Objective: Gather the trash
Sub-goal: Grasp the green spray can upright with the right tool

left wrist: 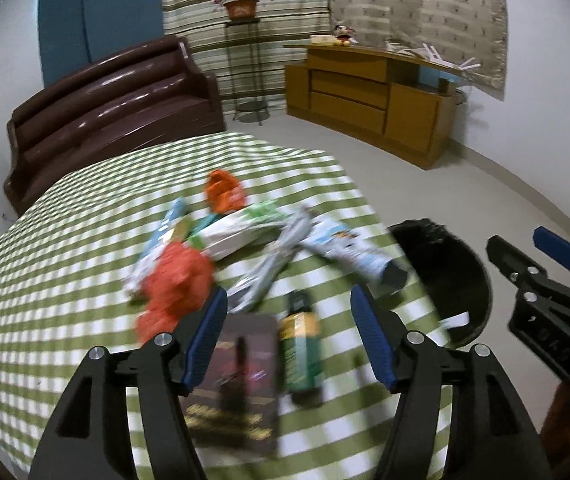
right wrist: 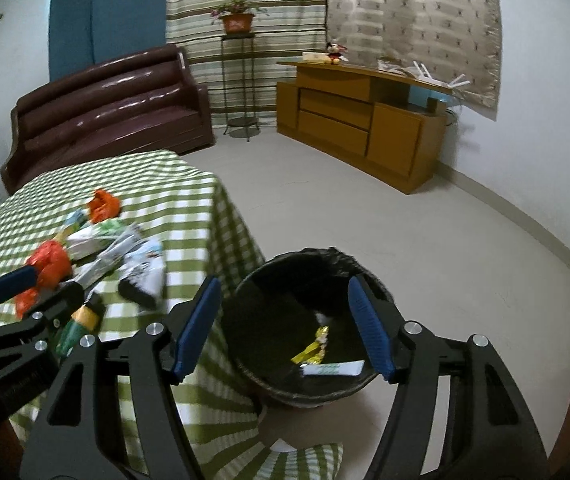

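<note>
Across the room stood a brown sofa (right wrist: 113, 104), a plant stand (right wrist: 239, 80) by striped curtains and a wooden cabinet (right wrist: 365, 120), with bare pale floor (right wrist: 405, 232) between them. Nearer, a table (left wrist: 65, 240) in green check cloth carried the trash: orange wrappers (left wrist: 181, 280), white packets (left wrist: 237, 232), a tube (left wrist: 357, 252), a green bottle (left wrist: 301, 344) and a dark box (left wrist: 237, 380). The left gripper (left wrist: 289, 336) hung over the table's near edge, jaws apart and holding nothing, the box and bottle lying just below between its fingers. The right gripper (right wrist: 285, 328) hung over the black bin (right wrist: 269, 320) beside the table's corner, jaws likewise apart and empty; a yellow wrapper (right wrist: 313, 348) and a white packet (right wrist: 333, 369) lay in the bin.
</note>
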Demonstrator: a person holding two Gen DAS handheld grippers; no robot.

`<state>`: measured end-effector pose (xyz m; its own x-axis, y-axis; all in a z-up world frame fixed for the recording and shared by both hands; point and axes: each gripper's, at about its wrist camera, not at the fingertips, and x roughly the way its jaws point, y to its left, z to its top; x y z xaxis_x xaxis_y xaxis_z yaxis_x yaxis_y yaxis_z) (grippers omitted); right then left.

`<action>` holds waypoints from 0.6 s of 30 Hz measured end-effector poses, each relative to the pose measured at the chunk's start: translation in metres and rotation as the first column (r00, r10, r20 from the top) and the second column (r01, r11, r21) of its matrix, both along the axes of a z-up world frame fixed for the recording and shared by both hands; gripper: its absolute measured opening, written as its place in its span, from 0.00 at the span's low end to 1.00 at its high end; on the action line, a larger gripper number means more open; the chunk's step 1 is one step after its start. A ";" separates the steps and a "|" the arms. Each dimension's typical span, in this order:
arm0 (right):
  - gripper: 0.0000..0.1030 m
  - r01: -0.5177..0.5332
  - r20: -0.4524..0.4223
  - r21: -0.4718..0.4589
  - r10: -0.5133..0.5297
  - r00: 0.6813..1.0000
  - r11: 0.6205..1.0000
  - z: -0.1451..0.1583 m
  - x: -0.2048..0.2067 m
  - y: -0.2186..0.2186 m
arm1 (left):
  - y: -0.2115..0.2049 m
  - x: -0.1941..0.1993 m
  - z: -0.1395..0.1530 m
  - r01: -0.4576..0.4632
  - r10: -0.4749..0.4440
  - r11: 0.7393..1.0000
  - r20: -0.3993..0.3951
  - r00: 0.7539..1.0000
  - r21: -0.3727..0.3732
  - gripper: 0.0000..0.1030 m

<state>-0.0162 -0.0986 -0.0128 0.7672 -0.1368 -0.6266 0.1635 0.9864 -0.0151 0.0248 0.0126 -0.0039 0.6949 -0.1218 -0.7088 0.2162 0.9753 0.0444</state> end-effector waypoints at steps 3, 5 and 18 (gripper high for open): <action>0.63 -0.020 -0.008 -0.001 0.020 1.000 1.000 -0.002 -0.004 0.012 | 0.017 -0.005 -0.004 -0.032 0.032 0.999 -0.012 0.999 0.004 0.61; 0.63 -0.038 -0.018 0.006 0.038 0.999 0.999 -0.004 -0.005 0.023 | 0.026 -0.007 -0.007 -0.047 0.047 0.999 -0.020 0.999 0.007 0.61; 0.61 -0.166 -0.052 0.016 0.166 0.985 0.986 -0.013 0.004 0.096 | 0.092 -0.013 -0.012 -0.159 0.159 0.987 -0.018 0.987 -0.003 0.62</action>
